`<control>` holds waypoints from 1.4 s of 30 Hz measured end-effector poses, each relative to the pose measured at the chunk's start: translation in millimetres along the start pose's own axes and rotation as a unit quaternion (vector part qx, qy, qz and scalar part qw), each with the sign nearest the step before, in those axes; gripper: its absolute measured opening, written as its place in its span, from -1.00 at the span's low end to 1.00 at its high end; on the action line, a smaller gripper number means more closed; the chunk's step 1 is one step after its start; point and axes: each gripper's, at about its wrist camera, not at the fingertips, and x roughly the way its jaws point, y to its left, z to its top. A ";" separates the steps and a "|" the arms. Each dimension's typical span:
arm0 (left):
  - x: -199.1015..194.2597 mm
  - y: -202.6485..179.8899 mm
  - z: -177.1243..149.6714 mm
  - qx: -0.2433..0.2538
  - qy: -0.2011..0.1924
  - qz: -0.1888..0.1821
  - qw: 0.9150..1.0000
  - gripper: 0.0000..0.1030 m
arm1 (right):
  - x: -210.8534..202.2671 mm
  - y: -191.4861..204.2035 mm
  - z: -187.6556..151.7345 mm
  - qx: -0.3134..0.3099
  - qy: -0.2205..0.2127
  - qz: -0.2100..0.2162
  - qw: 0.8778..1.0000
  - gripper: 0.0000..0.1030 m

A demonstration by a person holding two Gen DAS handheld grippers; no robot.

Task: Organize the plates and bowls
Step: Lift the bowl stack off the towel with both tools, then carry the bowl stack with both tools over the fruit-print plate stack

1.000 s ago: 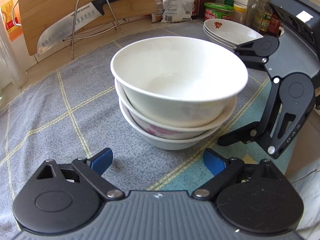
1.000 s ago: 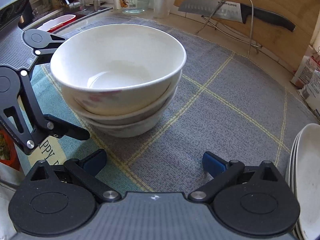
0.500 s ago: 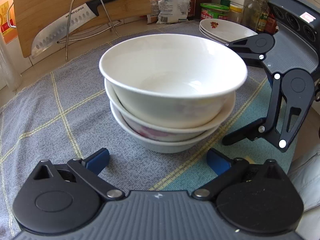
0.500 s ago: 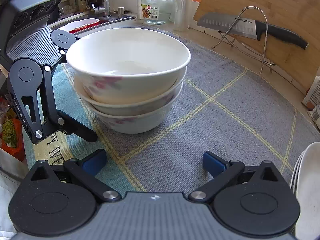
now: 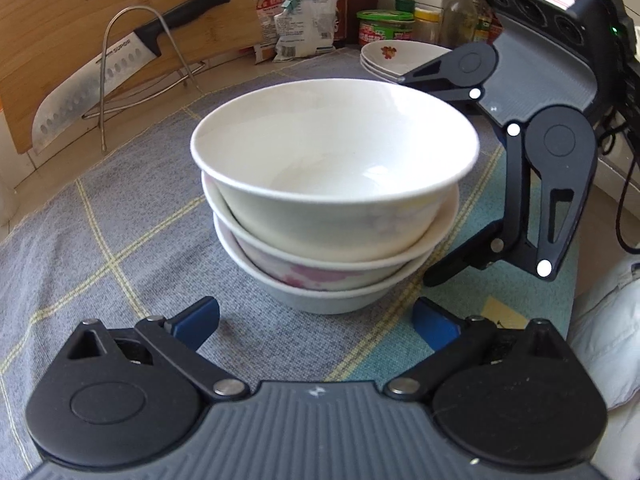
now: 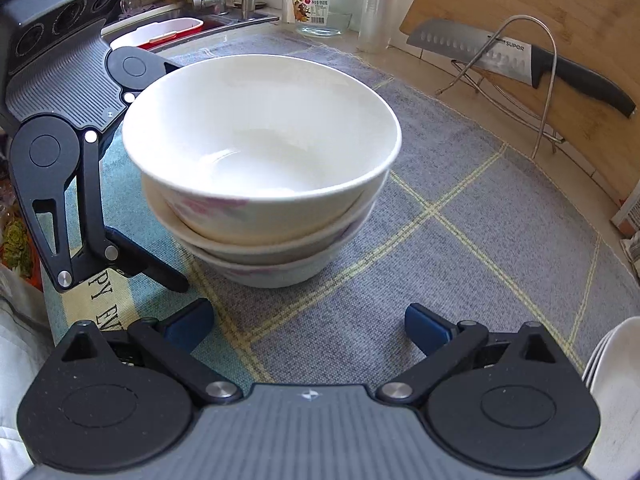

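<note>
1. Three glossy white bowls (image 5: pixel 336 184) are seen nested in one stack on a woven grey mat (image 5: pixel 120 216) crossed by thin yellow lines; pink flower marks show on the lower bowls' outer walls.
2. The left gripper (image 5: pixel 316 320) is held wide open, its blue pads clear of the stack and nothing between them; the jaws have just narrowed a little.
3. The right gripper (image 6: pixel 308 324) is likewise spread wide with nothing gripped, its blue pads short of the bowls.
4. A stack of shallow white plates (image 5: pixel 394 56), the top one marked with a red flower, is seen behind the bowls, partly covered by the right gripper's black arm.
5. In the right wrist view the plates are cut off at the lower right edge, so their number cannot be told.
6. A steel knife (image 6: pixel 520 60) with a black handle rests in a bent wire rack (image 6: pixel 532 80) against a bamboo board (image 6: pixel 560 12).
7. The mat's near end appears teal with lettering, mostly hidden.
</note>
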 end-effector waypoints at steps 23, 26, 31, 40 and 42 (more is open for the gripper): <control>7.3 34.4 14.1 0.121 0.002 -0.123 0.985 0.50 | 3.8 7.9 39.8 -0.052 0.031 0.049 0.997 0.74; 9.4 34.3 15.3 0.124 0.006 -0.125 0.984 0.50 | 7.2 5.4 42.9 -0.054 0.033 0.054 0.997 0.74; 15.7 34.3 20.1 0.125 0.011 -0.129 0.984 0.50 | 6.9 4.4 43.6 -0.056 0.034 0.058 0.996 0.73; 18.1 35.7 20.7 0.130 0.014 -0.131 0.983 0.48 | 7.5 6.4 44.5 -0.052 0.032 0.057 0.997 0.72; 18.2 35.3 20.8 0.131 0.015 -0.129 0.983 0.48 | 6.7 7.6 44.1 -0.051 0.033 0.055 0.997 0.72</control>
